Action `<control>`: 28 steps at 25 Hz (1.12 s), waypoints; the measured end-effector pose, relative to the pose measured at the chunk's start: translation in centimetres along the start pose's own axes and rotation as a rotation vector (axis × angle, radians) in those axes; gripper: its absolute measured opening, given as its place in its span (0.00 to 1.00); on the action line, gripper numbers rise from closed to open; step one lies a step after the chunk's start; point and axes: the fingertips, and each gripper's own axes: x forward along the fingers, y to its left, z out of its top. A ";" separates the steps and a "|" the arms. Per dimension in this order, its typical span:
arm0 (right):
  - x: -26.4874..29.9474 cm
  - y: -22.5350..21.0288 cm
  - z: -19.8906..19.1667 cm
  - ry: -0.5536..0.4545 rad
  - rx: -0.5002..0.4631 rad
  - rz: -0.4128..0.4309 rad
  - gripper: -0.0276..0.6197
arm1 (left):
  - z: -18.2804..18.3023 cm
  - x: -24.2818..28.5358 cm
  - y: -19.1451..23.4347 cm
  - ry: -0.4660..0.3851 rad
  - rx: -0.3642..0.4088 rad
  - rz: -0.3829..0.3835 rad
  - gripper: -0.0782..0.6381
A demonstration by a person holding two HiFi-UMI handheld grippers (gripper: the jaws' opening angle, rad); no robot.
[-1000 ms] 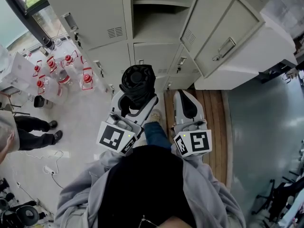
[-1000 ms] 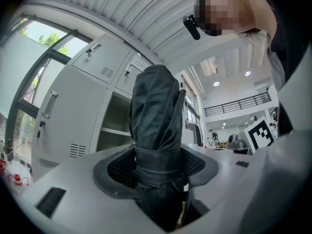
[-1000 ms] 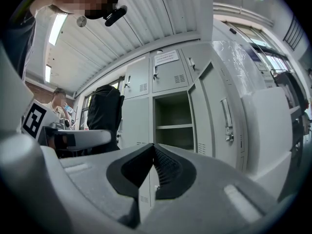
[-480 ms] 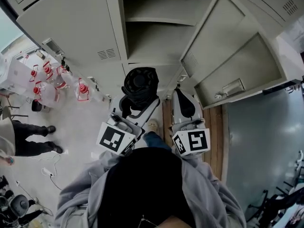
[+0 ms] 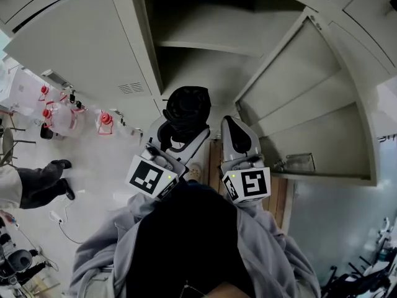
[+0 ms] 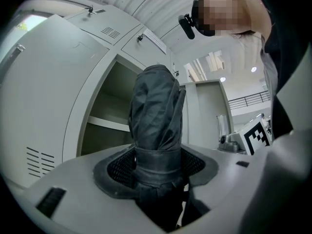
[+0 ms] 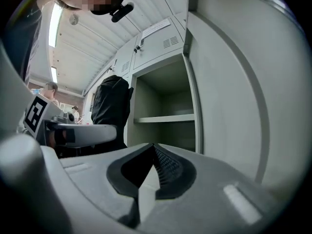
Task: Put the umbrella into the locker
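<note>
Umbrella clamped between left gripper fingers

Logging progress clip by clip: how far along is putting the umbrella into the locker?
Done: the grey metal locker door stands open, and the left gripper is clamped on the folded black fabric umbrella. In hand: the umbrella is held upright before the open compartment. Left: placing it inside and letting go; the right gripper is shut and empty.

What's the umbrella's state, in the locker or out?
Out: the umbrella sits clamped in the left hand-held gripper, before the open locker.
</note>
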 end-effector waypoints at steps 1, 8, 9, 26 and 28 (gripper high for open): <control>0.3 -0.2 -0.1 0.003 0.001 0.002 0.05 | -0.1 0.4 0.2 0.004 -0.001 -0.001 0.46; 2.5 -0.1 -2.2 0.092 -0.011 0.041 0.05 | -0.7 2.2 1.8 0.037 -0.022 -0.033 0.46; 2.7 -0.1 -2.3 0.105 -0.010 0.041 0.05 | -0.8 2.4 1.9 0.045 -0.031 -0.044 0.46; 3.6 3.8 -8.5 0.397 0.144 0.254 0.36 | -4.0 4.6 5.0 0.137 -0.122 -0.112 0.46; 3.3 4.8 -10.2 0.458 0.125 0.285 0.37 | -4.2 4.7 5.2 0.138 -0.137 -0.118 0.46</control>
